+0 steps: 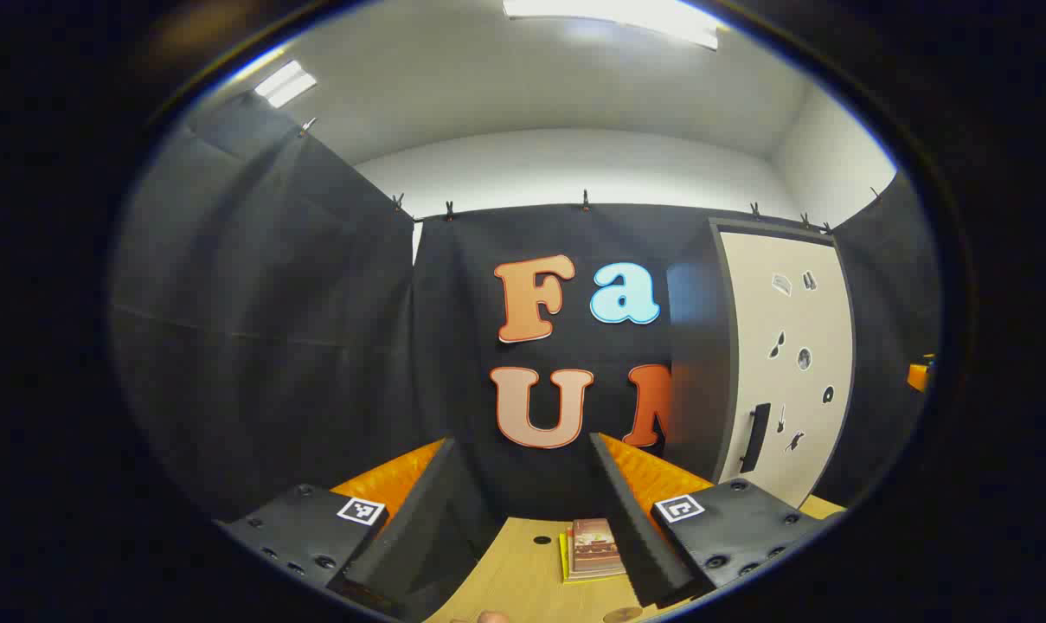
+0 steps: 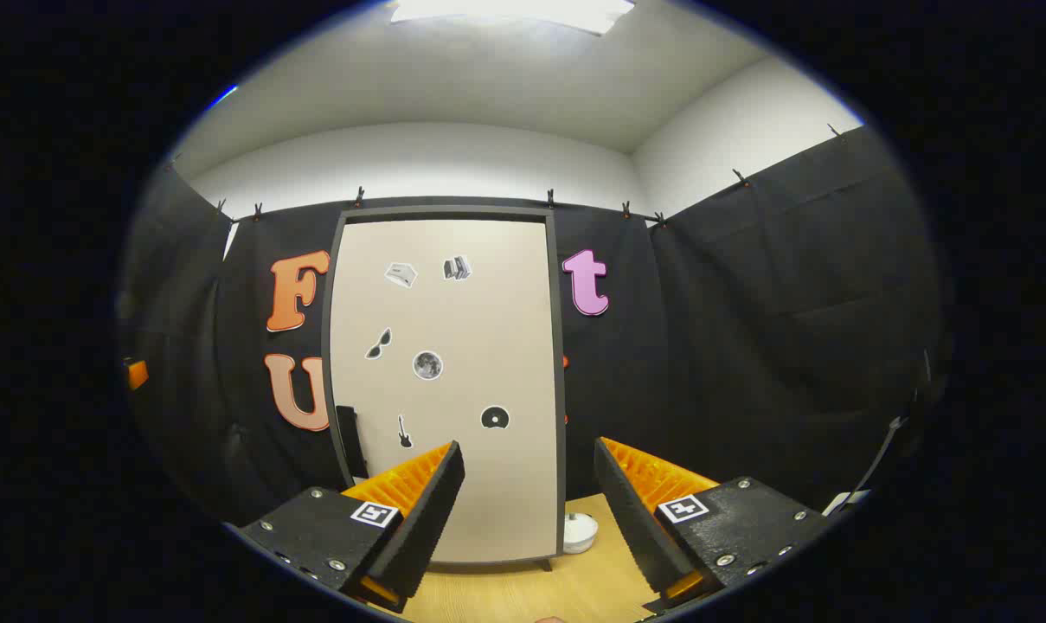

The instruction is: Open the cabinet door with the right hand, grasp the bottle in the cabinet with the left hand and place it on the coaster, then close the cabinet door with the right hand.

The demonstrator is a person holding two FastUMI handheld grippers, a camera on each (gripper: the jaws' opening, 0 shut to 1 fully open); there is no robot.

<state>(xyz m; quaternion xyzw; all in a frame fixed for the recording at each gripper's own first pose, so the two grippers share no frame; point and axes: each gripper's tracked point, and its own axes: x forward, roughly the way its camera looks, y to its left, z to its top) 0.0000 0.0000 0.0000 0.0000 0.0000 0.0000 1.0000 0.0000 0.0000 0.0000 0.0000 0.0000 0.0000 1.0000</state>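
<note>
Both grippers, left gripper (image 1: 523, 510) and right gripper (image 2: 527, 510), are hanging open and empty before the shut cabinet door (image 2: 449, 381), the bottle presumably sitting hidden inside, so the right is risking slipping off the slim handle (image 2: 348, 441).

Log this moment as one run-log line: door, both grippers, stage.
door: shut | handle: untouched | right gripper: open, facing door | left gripper: open, empty | stage: before opening

Wooden table (image 2: 523, 593): cabinet (image 2: 449, 381), books (image 1: 593, 549).
</note>
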